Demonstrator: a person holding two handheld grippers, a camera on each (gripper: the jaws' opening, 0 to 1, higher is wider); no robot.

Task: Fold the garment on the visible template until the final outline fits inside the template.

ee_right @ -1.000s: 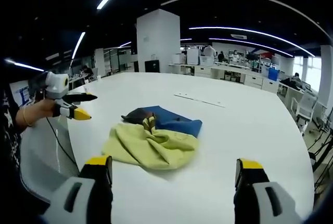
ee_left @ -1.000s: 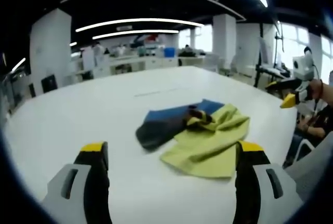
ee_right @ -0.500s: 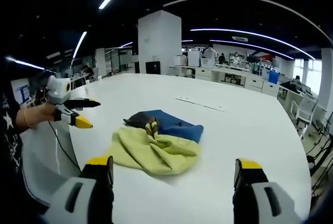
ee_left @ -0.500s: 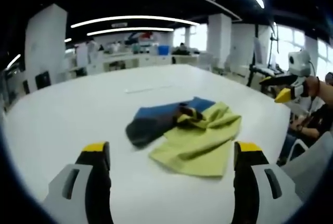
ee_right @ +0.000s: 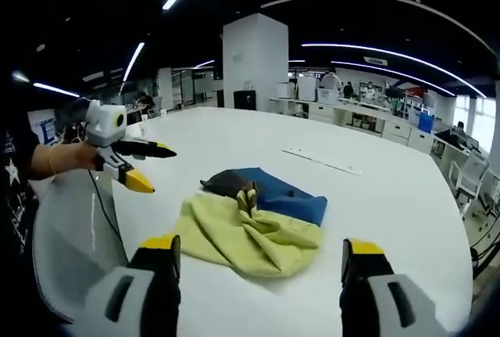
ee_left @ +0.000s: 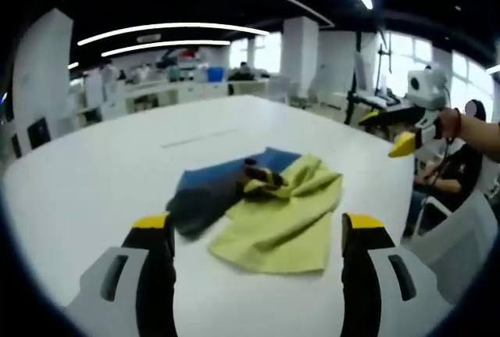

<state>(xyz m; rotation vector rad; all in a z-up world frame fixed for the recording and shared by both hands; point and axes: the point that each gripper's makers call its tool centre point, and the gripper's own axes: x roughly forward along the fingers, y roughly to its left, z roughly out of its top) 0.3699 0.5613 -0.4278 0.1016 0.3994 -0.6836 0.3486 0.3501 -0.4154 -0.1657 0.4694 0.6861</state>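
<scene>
A crumpled garment in yellow-green, blue and dark grey lies bunched on the white table; in the right gripper view the garment sits mid-table. My left gripper hovers open just short of it, jaws wide apart with nothing between them. My right gripper is also open and empty, near the cloth's yellow edge. The left gripper, held by a hand, comes in from the left of the right gripper view, and the right gripper shows at the right of the left gripper view. Faint template lines mark the table beyond the garment.
The table's rounded edge runs close by on the person's side. A chair stands beside the table. White pillars, desks and lab benches fill the background room.
Both views have shifted as the hands moved; the garment looks slightly nearer in each. The garment itself has not changed shape. Both grippers stay open.
</scene>
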